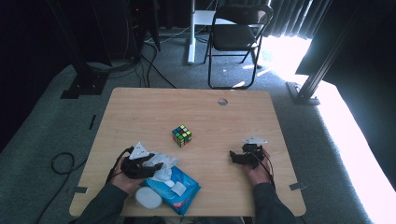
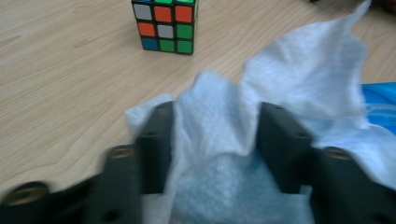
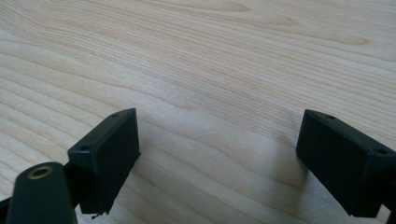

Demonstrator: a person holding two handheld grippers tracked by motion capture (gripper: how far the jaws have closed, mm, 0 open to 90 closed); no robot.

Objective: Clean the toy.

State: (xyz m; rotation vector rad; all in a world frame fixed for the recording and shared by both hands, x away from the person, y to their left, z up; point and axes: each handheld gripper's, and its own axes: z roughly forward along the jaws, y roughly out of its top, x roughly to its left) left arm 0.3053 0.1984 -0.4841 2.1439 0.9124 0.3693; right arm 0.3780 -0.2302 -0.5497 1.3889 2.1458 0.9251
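Observation:
A crumpled white wet wipe (image 1: pixel 161 165) (image 2: pixel 299 79) lies at the near left of the wooden table (image 1: pixel 140 112). My left gripper (image 1: pixel 156 167) (image 2: pixel 212 112) rests low over it, its jaws about half apart. The wipe bulges loosely up through the gap and brushes both inner faces. A scrambled puzzle cube (image 1: pixel 181 136) (image 2: pixel 163 25) stands near the table's middle, just beyond the wipe. At the near right, my right gripper (image 1: pixel 233 156) (image 3: pixel 219 126) lies on the bare wood, open wide with nothing between its jaws.
A blue pack of wet wipes (image 1: pixel 180 189) (image 2: pixel 378 100) lies at the front edge beside the wipe, with a round white lid (image 1: pixel 148 198) to its left. A cable hole (image 1: pixel 222 101) sits at the table's far edge. A folding chair (image 1: pixel 236 32) stands beyond the table.

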